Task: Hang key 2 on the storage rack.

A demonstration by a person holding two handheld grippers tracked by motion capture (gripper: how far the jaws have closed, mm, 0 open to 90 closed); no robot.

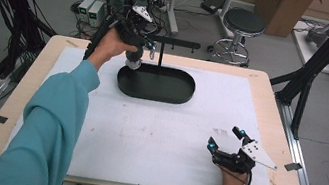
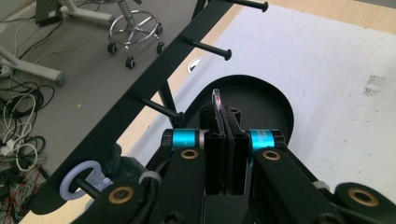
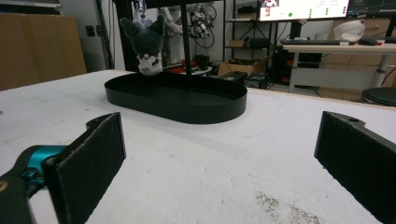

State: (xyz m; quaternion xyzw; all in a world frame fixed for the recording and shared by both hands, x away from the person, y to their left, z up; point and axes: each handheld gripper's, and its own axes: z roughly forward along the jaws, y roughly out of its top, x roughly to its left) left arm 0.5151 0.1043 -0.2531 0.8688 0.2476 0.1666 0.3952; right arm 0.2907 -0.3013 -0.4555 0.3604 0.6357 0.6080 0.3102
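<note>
- White mat (image 1: 160, 137) over a wooden table; cluttered lab floor beyond. High view: left gripper (image 1: 140, 48) at the far left end of the black oval tray (image 1: 154, 93), by the peg rack (image 1: 171, 41); right gripper (image 1: 225, 139) rests near right, jaws spread.
- Left gripper view: jaws pressed together, pinching a thin clear loop (image 2: 217, 99); lilac ring (image 2: 77, 179) hooked on the nearest peg.
- Right gripper view: small plush toy (image 3: 147, 44) hangs above the tray's left end. Likely light, soft; best held by its loop.

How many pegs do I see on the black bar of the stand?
4 pegs in the left gripper view: one at the top, one below it, one near the left gripper, one carrying a pale ring. More may be hidden.
</note>
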